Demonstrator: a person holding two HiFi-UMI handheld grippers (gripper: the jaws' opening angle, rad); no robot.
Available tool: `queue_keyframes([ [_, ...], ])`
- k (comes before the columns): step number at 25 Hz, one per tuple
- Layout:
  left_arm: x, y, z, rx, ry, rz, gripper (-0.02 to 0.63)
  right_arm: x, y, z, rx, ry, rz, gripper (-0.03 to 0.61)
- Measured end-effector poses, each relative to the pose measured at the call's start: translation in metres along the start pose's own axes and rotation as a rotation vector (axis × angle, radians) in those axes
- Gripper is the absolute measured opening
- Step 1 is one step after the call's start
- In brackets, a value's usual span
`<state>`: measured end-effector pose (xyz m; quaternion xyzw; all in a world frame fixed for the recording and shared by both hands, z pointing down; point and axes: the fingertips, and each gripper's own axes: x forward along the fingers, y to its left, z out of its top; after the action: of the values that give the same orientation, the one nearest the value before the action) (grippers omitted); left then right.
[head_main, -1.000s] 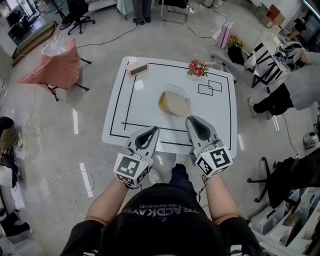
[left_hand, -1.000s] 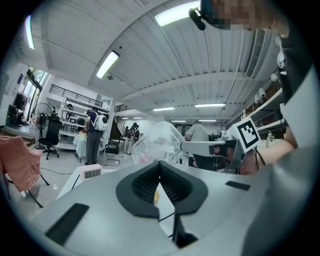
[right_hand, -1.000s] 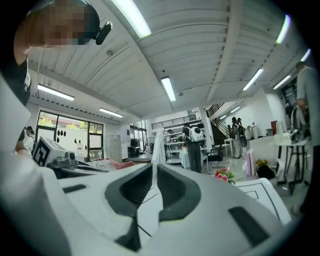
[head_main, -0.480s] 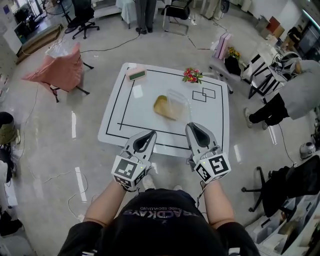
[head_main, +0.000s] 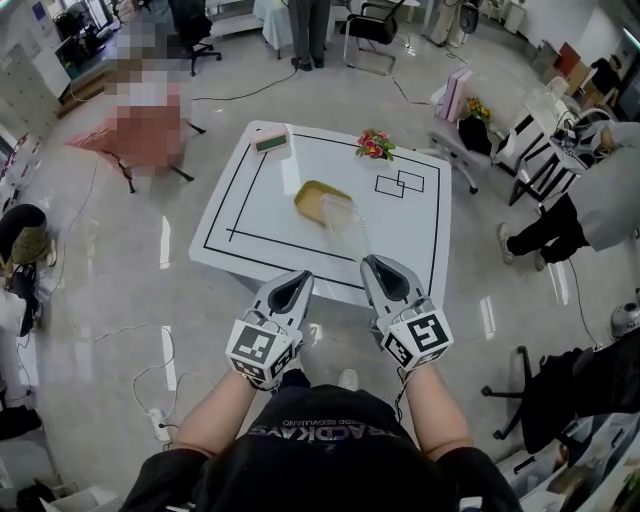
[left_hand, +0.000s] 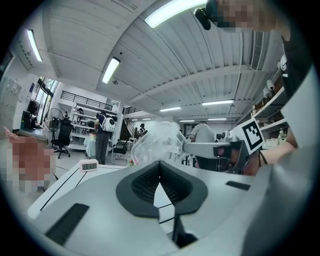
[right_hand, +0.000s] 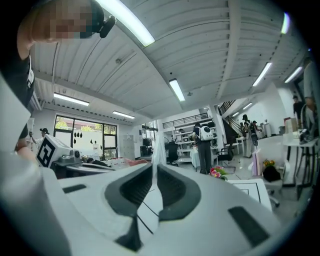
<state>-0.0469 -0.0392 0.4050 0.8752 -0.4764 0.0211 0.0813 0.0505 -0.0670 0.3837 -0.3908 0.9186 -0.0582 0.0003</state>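
Right now the right gripper (head_main: 373, 263) has its jaws pressed together on the near edge of a clear plastic lid (head_main: 343, 218). Its own view shows a thin clear edge (right_hand: 154, 150) standing up out of the slit between the black pads. From that grip the lid reaches away over the white table (head_main: 410, 235), tilted up, and its far end is at a yellowish tray (head_main: 314, 197) lying inside the black outline. Whether lid and tray are joined, I cannot tell. The left gripper (head_main: 296, 279) hangs at the table's near edge, just beside the right one, and its jaws meet with nothing between them. In the left gripper view the lid (left_hand: 157, 142) bulges up ahead and slightly right, apart from those jaws. At the far left corner of the table sits a small timer (head_main: 272, 140), and a bunch of flowers (head_main: 373, 145) lies along the far edge.
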Motion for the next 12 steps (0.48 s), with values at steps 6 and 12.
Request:
queue_keyframes([
  [6, -0.015, -0.041, -0.006, 0.009, -0.002, 0.06, 0.003, -0.031, 0.006, -0.008, 0.018, 0.004, 0.075, 0.032],
  [12, -0.024, -0.064, -0.01, 0.0, -0.019, 0.111, 0.003, -0.049, 0.008, -0.013, 0.028, 0.004, 0.124, 0.032],
])
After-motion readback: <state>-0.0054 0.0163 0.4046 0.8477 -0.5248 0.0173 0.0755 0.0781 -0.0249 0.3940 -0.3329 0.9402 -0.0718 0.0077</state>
